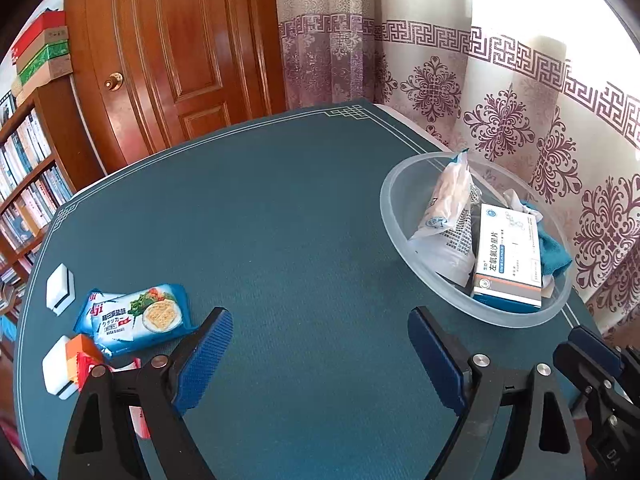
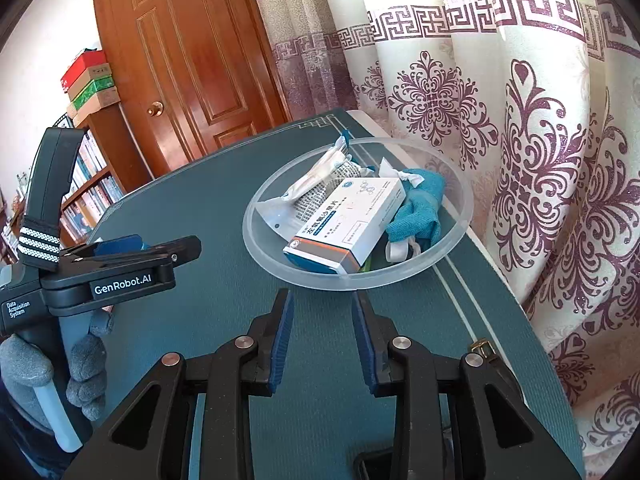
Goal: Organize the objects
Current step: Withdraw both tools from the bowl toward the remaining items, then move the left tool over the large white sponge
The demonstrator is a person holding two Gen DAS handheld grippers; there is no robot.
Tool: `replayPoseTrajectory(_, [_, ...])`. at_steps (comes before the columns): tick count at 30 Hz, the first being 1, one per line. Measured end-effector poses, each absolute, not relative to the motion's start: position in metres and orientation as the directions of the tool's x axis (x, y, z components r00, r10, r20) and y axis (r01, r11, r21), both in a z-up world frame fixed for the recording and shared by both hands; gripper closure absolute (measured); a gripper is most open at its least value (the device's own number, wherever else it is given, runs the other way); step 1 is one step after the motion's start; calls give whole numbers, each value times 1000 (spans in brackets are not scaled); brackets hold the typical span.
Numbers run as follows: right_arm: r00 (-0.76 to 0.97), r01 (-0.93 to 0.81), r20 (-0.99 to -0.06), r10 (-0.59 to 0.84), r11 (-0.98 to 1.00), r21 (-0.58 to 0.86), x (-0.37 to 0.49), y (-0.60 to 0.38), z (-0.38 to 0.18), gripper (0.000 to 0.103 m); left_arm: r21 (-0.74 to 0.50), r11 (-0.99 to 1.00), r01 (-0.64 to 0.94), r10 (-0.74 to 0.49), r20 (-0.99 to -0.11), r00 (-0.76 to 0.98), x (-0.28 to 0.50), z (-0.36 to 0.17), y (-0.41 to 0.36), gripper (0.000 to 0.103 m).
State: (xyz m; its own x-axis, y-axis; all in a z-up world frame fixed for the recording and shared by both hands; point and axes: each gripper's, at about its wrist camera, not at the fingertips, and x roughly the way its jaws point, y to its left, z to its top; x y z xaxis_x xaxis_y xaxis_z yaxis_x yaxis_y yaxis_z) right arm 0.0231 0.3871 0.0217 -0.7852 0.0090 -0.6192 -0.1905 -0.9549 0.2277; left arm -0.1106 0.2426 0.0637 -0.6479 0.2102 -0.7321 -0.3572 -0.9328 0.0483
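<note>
A clear plastic bowl (image 1: pixel 404 184) (image 2: pixel 264 264) stands at the table's right side. It holds a white medicine box (image 1: pixel 510 256) (image 2: pixel 348 220), a white packet (image 1: pixel 448 200) (image 2: pixel 316 176) and a teal cloth (image 1: pixel 554 250) (image 2: pixel 420 208). On the left lie a blue cracker pack (image 1: pixel 136 318), an orange-red pack (image 1: pixel 86 360) and two white blocks (image 1: pixel 60 288). My left gripper (image 1: pixel 320 354) is open and empty over the bare mat. My right gripper (image 2: pixel 323 338) is open and empty just short of the bowl. The left gripper also shows in the right wrist view (image 2: pixel 160 248).
The table has a dark teal mat (image 1: pixel 280 220). A patterned curtain (image 2: pixel 540 160) hangs close behind the bowl. A wooden door (image 1: pixel 172 52) and a bookshelf (image 1: pixel 28 184) stand beyond the far and left edges.
</note>
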Motion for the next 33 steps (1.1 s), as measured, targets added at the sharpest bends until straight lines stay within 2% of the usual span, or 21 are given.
replayPoseTrajectory(1, [-785, -187, -620, 5, -955, 228, 23, 384, 22, 71, 44, -937, -347, 207, -731, -650, -110, 64, 237, 8])
replayPoseTrajectory(25, [-737, -66, -666, -115, -968, 241, 9, 313, 8, 59, -6, -998, -67, 50, -737, -674, -108, 54, 99, 7])
replayPoseTrajectory(33, [-713, -18, -686, -149, -973, 230, 1, 287, 2, 58, -22, -999, 47, -14, -744, -668, -109, 48, 47, 7])
